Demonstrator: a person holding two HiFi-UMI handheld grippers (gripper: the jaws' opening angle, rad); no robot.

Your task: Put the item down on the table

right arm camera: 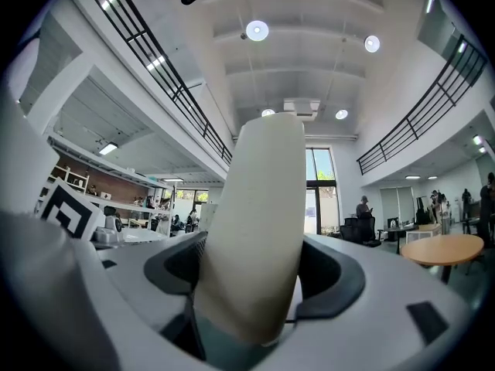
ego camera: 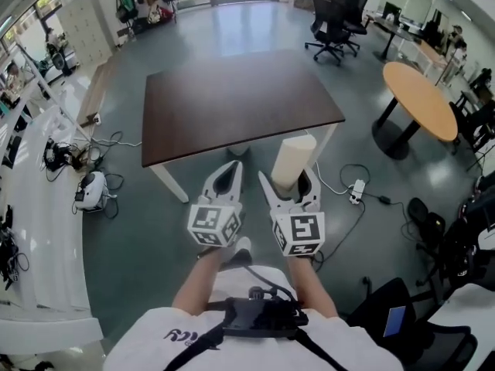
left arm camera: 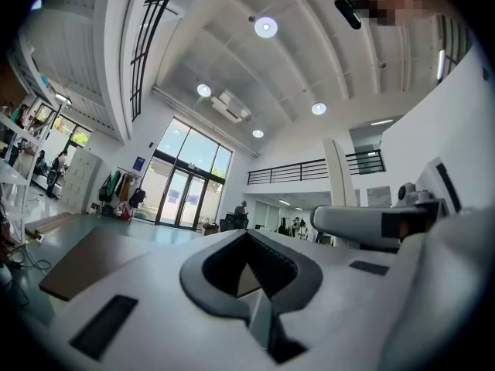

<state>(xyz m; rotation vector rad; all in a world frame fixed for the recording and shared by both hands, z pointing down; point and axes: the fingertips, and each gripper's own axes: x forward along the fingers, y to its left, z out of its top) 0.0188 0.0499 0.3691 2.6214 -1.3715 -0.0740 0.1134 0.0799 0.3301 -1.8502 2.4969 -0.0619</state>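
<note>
A cream-coloured cylinder (ego camera: 293, 161) stands upright between the jaws of my right gripper (ego camera: 288, 182), which is shut on it. Both hang over the floor just short of the near right corner of the dark brown table (ego camera: 232, 107). In the right gripper view the cylinder (right arm camera: 255, 222) fills the middle, pinched low down by the right gripper (right arm camera: 251, 300). My left gripper (ego camera: 230, 172) is beside it on the left, jaws together and holding nothing. In the left gripper view the left gripper (left arm camera: 251, 284) points upward, with the table (left arm camera: 85, 257) low on the left.
A round orange table (ego camera: 421, 99) stands to the right, with black office chairs (ego camera: 332, 22) behind it. A power strip (ego camera: 357, 190) and cables lie on the floor by the table leg. A white counter (ego camera: 39, 207) runs along the left; a black chair (ego camera: 402, 315) sits near right.
</note>
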